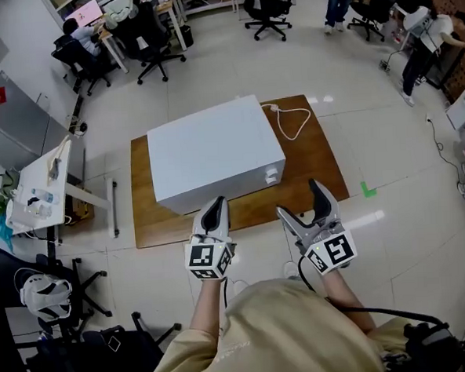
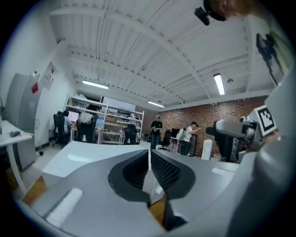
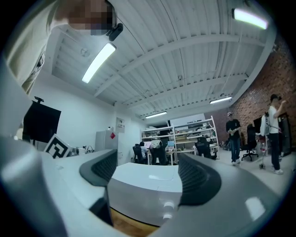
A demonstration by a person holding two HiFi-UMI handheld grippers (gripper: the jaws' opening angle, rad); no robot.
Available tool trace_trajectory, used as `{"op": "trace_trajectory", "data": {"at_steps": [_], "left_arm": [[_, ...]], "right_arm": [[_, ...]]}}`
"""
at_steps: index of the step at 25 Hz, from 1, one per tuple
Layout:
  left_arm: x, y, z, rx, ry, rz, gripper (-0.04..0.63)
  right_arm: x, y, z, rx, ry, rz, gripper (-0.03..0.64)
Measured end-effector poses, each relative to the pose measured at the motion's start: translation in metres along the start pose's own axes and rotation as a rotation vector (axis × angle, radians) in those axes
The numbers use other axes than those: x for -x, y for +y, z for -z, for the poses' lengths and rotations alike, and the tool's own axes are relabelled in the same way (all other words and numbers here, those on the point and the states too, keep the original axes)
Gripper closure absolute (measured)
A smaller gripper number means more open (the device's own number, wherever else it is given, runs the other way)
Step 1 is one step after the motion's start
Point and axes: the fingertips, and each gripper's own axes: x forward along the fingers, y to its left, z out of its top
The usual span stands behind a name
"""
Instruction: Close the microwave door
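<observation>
Two grippers before the white microwave, one closed and one open

We see the microwave (image 1: 214,147) standing on a wooden board (image 1: 321,164), and its door looks flush with the body. Our left gripper (image 1: 215,203) is just before the near face, about its middle, with jaws pressed together on nothing; whether it touches we cannot tell. Our right gripper (image 1: 301,201) is beside the near right corner, a little apart, with jaws spread wide and empty, and the microwave lies farther beyond them.
</observation>
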Motion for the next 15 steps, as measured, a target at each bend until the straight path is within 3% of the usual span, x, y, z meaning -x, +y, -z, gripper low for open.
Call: {"op": "trace_trajectory", "data": {"at_steps": [3,7,10,12,15], "left_arm": [[0.027,-0.011,-0.019,-0.085,-0.054,-0.035,0.563],[0.043,-0.012,-0.028,-0.096,-0.088,-0.103,0.477],[0.053,0.004,-0.027,-0.105,-0.082,-0.224,0.246],[0.061,0.011,-0.031,-0.123,-0.09,-0.28,0.225],[0.071,0.015,-0.039,-0.134,-0.109,-0.301,0.222]], "right_arm": [[0.005,0.008,0.006,-0.01,0.003,-0.026,0.212],[0.008,0.015,0.008,-0.016,-0.001,-0.053,0.212],[0.005,0.02,0.005,-0.009,-0.009,-0.066,0.212],[0.004,0.021,0.005,0.007,-0.008,-0.06,0.212],[0.003,0.023,0.008,0.05,0.006,-0.039,0.216]]}}
